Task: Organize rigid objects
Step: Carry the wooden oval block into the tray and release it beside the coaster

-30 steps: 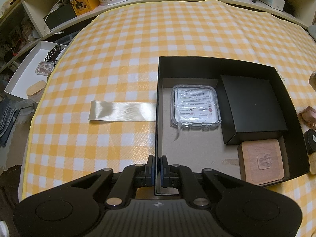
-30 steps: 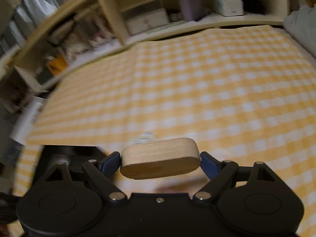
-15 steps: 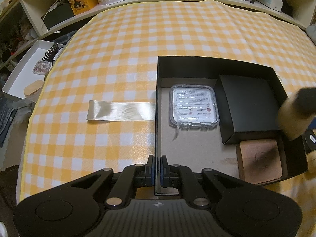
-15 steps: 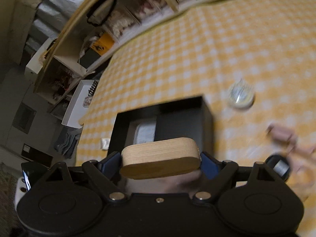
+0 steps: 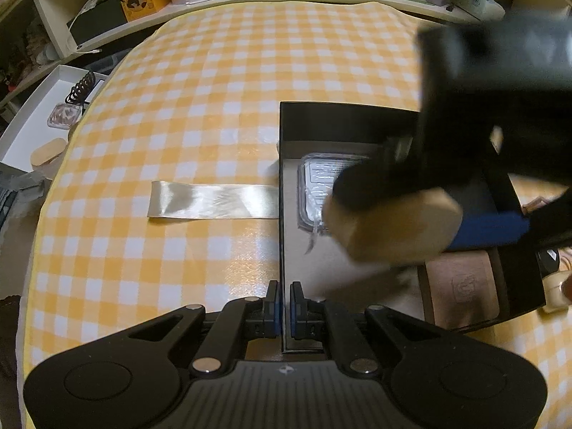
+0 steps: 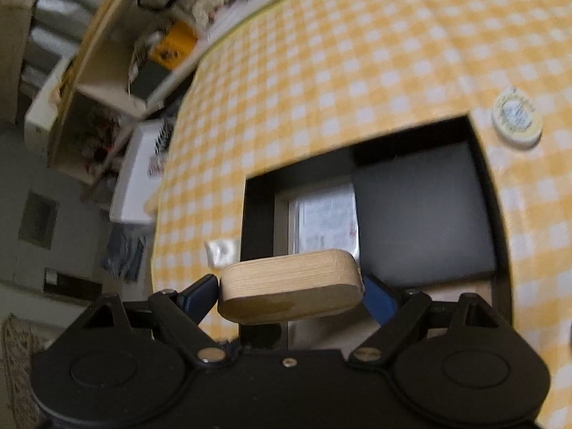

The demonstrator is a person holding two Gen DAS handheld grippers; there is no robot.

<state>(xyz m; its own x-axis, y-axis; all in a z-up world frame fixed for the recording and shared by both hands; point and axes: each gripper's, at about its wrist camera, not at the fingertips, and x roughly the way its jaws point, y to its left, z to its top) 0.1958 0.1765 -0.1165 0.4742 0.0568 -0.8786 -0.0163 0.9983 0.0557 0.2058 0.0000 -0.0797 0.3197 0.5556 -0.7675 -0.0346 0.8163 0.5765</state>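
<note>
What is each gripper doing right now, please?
Left gripper: closed on the near wall of the black cardboard box.
Right gripper: holding the rounded light wooden block over that box.

Warm, dim indoor light falls from above, leaving a soft sheen on the checked cloth of the counter point(image 5: 214, 107) and brighter glare on the strip of tape point(image 5: 214, 204) beside the black box point(image 5: 282, 214). Both views bend strongly toward their edges, where the shelves point(image 5: 107, 10) curve and darken into black corners. In the left view the right hand-held gripper point(image 5: 422, 225) and its wooden block point(image 5: 393, 228) are smeared by motion blur at the right. The whole right view is soft, its far shelves streaked, the box interior deep in shadow.
</note>
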